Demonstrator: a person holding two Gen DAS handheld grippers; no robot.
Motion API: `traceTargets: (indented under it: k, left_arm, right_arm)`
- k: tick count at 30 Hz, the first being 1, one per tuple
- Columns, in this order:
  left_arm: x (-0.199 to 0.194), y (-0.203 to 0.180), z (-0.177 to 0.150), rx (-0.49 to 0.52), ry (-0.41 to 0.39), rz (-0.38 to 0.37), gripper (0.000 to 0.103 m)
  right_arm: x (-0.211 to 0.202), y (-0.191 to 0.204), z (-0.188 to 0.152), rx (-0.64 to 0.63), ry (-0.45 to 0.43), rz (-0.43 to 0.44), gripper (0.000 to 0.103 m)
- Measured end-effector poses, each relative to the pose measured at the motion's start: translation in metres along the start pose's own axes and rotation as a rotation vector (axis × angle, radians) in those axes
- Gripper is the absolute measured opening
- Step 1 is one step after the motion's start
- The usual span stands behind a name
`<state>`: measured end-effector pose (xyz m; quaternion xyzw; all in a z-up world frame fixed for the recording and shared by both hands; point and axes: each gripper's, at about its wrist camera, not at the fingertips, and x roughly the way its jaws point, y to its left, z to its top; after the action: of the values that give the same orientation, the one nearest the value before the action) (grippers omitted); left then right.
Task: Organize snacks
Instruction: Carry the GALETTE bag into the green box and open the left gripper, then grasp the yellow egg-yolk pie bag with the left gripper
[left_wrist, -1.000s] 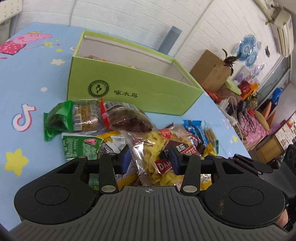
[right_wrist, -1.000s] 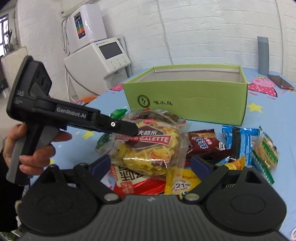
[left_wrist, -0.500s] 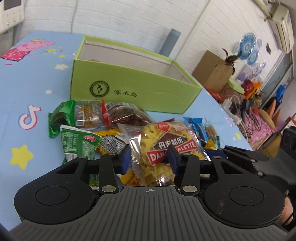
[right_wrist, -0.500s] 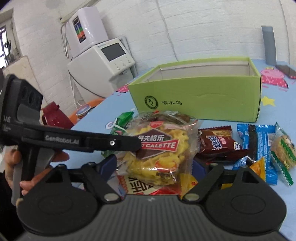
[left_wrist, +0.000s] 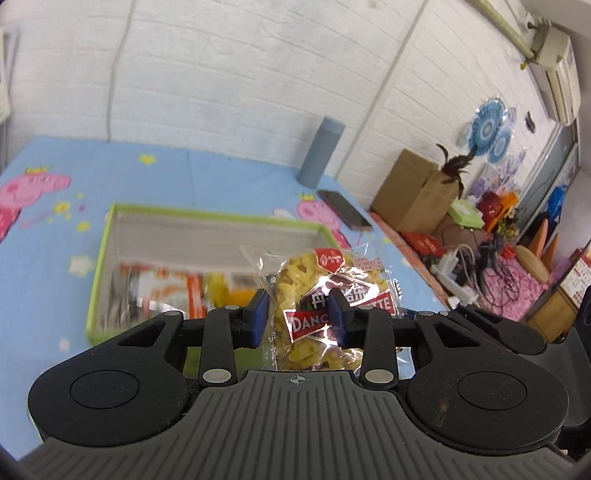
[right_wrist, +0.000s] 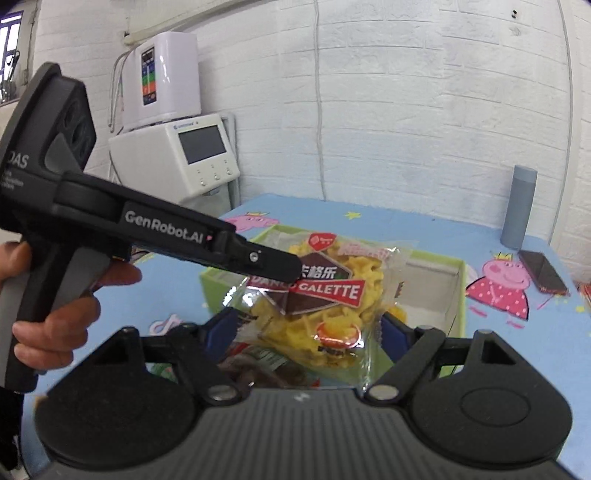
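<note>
**Galette bag up in the air, box is next**

Biggest thing first: the counter (left_wrist: 221, 173) with its blue cartoon cover. Toward its far side, short of the wall edge, sits the green box (left_wrist: 96, 273), open on top, with a few packets already lying in its left end. A grey cylinder (right_wrist: 519, 206) and a phone (right_wrist: 543, 273) are off near the far right corner.

The yellow galette bag (right_wrist: 325, 295) is off the counter, over the box's near rim. Left tongs (left_wrist: 297, 314) are pinched on its left part, plastic bunched between the pads. Right tongs (right_wrist: 308, 332) sit half-wide on both sides of the bag's lower end and look clamped on it too.

So we're mid-carry, I'd say. Next move is probably nudging it forward over the empty right half, lowering, then letting go with both together so it doesn't snag.
</note>
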<state>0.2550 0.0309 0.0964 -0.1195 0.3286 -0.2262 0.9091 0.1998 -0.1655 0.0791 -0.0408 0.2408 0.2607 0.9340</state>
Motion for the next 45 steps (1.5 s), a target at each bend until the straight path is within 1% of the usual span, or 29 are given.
traceTargets:
  k: [2, 5, 9, 11, 12, 13, 15, 16, 18, 20, 22, 23, 26, 28, 30, 32, 35, 37, 38, 40, 41, 42, 43, 45]
  left_arm:
    - [0.023, 0.0, 0.018, 0.03, 0.014, 0.022, 0.017]
    - [0.063, 0.009, 0.035, 0.041, 0.055, 0.063, 0.017]
    - [0.113, 0.032, 0.04, 0.015, 0.131, 0.102, 0.017]
    - [0.13, 0.042, 0.04, 0.005, 0.153, 0.117, 0.02]
    - [0.134, 0.046, 0.039, 0.0, 0.152, 0.125, 0.031]
    - [0.135, 0.05, 0.038, -0.005, 0.142, 0.126, 0.044]
    - [0.132, 0.053, 0.037, -0.01, 0.119, 0.123, 0.054]
    - [0.128, 0.053, 0.037, -0.013, 0.106, 0.12, 0.055]
    - [0.115, 0.051, 0.036, -0.016, 0.08, 0.106, 0.056]
    - [0.094, 0.043, 0.034, -0.006, 0.046, 0.099, 0.059]
    - [0.067, 0.033, 0.028, 0.009, -0.002, 0.094, 0.069]
    - [0.055, 0.028, 0.023, 0.015, -0.021, 0.089, 0.071]
    - [0.013, 0.012, -0.002, 0.023, -0.07, 0.046, 0.075]
    - [-0.007, 0.003, -0.025, 0.016, -0.074, 0.021, 0.076]
    - [-0.023, -0.007, -0.055, 0.016, -0.06, -0.009, 0.076]
    - [-0.033, -0.013, -0.085, -0.004, -0.04, -0.029, 0.076]
    - [-0.042, -0.022, -0.127, -0.034, 0.004, -0.052, 0.076]
    - [-0.047, -0.027, -0.154, -0.078, 0.033, -0.075, 0.075]
    - [-0.05, -0.028, -0.166, -0.108, 0.048, -0.093, 0.075]
    - [-0.05, -0.031, -0.182, -0.166, 0.085, -0.143, 0.07]
    - [-0.049, -0.032, -0.185, -0.176, 0.103, -0.17, 0.069]
    - [-0.045, -0.034, -0.186, -0.178, 0.118, -0.186, 0.065]
    - [-0.041, -0.035, -0.184, -0.187, 0.131, -0.183, 0.062]
    - [-0.031, -0.036, -0.181, -0.195, 0.145, -0.183, 0.059]
  right_arm:
    - [0.02, -0.018, 0.015, 0.001, 0.018, -0.02, 0.084]
    - [0.057, -0.045, 0.027, 0.024, 0.073, -0.019, 0.083]
    - [0.108, -0.071, 0.025, 0.063, 0.157, -0.007, 0.083]
    - [0.128, -0.078, 0.019, 0.074, 0.194, 0.001, 0.083]
    - [0.135, -0.08, 0.017, 0.066, 0.199, 0.001, 0.084]
    - [0.138, -0.077, 0.017, 0.031, 0.191, -0.013, 0.09]
    - [0.141, -0.073, 0.016, 0.015, 0.196, -0.013, 0.093]
    - [0.141, -0.073, 0.016, 0.022, 0.195, 0.0, 0.093]
    - [0.132, -0.072, 0.016, 0.043, 0.173, 0.006, 0.093]
    - [0.112, -0.07, 0.016, 0.06, 0.133, 0.004, 0.093]
    - [0.084, -0.067, 0.013, 0.073, 0.09, 0.004, 0.093]
    - [0.069, -0.065, 0.01, 0.078, 0.072, -0.002, 0.093]
    - [0.018, -0.057, -0.012, 0.099, 0.027, -0.036, 0.093]
    - [-0.014, -0.05, -0.036, 0.129, 0.006, -0.062, 0.093]
    - [-0.042, -0.041, -0.063, 0.174, -0.002, -0.084, 0.093]
    - [-0.065, -0.029, -0.093, 0.227, 0.001, -0.1, 0.093]
    - [-0.088, -0.01, -0.132, 0.291, 0.02, -0.116, 0.093]
    - [-0.1, -0.001, -0.154, 0.32, 0.032, -0.147, 0.093]
    - [-0.104, 0.003, -0.162, 0.329, 0.035, -0.166, 0.093]
    - [-0.11, 0.008, -0.169, 0.318, 0.03, -0.192, 0.093]
    - [-0.11, 0.009, -0.169, 0.296, 0.029, -0.196, 0.093]
    - [-0.109, 0.01, -0.167, 0.269, 0.031, -0.203, 0.093]
    - [-0.108, 0.01, -0.165, 0.244, 0.028, -0.217, 0.093]
    - [-0.1, 0.01, -0.161, 0.171, 0.015, -0.224, 0.093]
